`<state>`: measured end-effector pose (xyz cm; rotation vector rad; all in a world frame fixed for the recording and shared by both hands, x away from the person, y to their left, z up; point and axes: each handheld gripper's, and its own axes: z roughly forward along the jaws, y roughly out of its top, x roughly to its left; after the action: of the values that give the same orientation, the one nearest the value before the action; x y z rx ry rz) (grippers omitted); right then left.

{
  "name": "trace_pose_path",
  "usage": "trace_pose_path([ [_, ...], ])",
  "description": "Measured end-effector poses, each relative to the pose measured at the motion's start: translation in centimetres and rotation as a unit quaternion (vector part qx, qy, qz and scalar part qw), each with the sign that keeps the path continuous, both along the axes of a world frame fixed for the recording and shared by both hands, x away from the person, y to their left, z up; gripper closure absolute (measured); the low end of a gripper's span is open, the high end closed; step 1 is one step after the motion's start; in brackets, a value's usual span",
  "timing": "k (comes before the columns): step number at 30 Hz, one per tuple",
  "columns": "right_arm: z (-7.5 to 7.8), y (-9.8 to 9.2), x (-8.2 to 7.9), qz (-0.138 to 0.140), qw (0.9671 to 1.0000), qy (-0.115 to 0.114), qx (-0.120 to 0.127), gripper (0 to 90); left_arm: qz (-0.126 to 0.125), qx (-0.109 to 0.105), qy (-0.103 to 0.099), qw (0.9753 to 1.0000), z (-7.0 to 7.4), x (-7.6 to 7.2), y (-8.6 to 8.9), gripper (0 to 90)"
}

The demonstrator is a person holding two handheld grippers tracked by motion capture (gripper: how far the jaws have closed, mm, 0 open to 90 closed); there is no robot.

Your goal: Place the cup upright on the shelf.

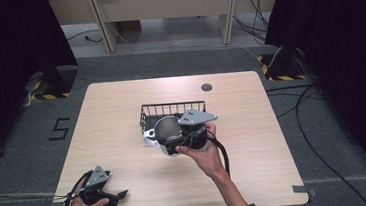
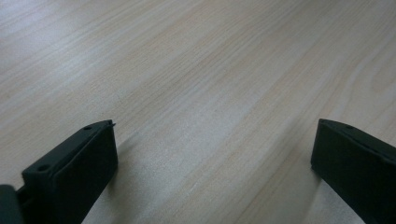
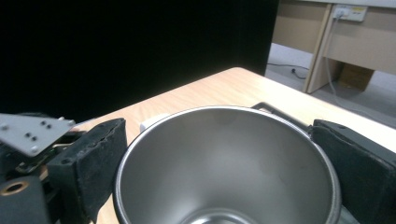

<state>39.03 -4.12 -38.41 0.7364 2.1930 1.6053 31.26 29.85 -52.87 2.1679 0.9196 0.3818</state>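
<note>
A steel cup [image 1: 167, 129] hangs just above the table at the front of a black wire basket [image 1: 171, 105]. My right gripper [image 1: 173, 135] is shut on it, held from the right by a hand. In the right gripper view the cup [image 3: 224, 158] sits open-mouthed and empty between the two black pads [image 3: 93, 158], one against each side of its wall. A white object [image 1: 150, 136] lies under and left of the cup; what it is I cannot tell. My left gripper [image 1: 120, 195] rests near the table's front left corner, open, and the left gripper view has bare wood between its jaws [image 2: 215, 135].
The light wooden table [image 1: 121, 103] has a round grey cable port [image 1: 206, 87] near its far edge. Dark curtains flank both sides. Cables [image 1: 318, 121] run over the floor at the right, and a wooden desk [image 1: 162, 4] stands behind.
</note>
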Motion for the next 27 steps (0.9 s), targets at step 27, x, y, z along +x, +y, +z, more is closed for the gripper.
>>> trace_pose_path([
  [27,3.3,0.0,6.8,-0.055,0.9983,-0.010,-0.015,6.4,-0.002,0.001,0.001,1.0000,0.0,0.0,0.0,0.0],
])
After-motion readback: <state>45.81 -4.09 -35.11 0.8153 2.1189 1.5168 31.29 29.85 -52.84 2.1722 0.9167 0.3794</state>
